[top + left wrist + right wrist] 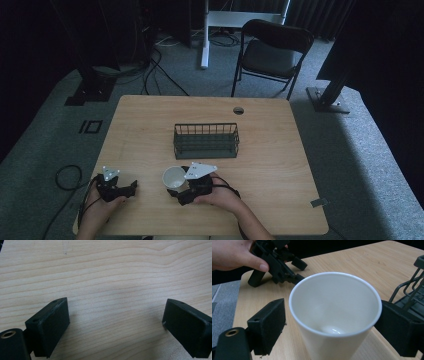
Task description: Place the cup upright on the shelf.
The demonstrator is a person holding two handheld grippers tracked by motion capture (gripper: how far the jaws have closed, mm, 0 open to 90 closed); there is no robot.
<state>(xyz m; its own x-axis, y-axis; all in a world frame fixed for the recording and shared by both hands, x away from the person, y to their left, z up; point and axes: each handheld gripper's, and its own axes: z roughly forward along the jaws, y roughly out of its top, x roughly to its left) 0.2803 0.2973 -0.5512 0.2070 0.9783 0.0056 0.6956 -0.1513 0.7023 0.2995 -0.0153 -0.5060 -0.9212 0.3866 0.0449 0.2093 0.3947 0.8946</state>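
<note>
White tapered cup [173,177], smooth and empty, stands upright near the front edge of my light wooden table [260,145], between the spread jaws of my right hand-held gripper [332,322]. In the right gripper view the far jaw seems to touch its wall, while the near one stands just off it, so I cannot call it a pinch. The dark wire basket [206,141] sits just behind the cup, toward the middle of the table. My left hand-held gripper [117,187] rests near the front left corner, jaws spread over bare wood. Open tabletop lies to the right of the basket. I read no writing on the cup.
</note>
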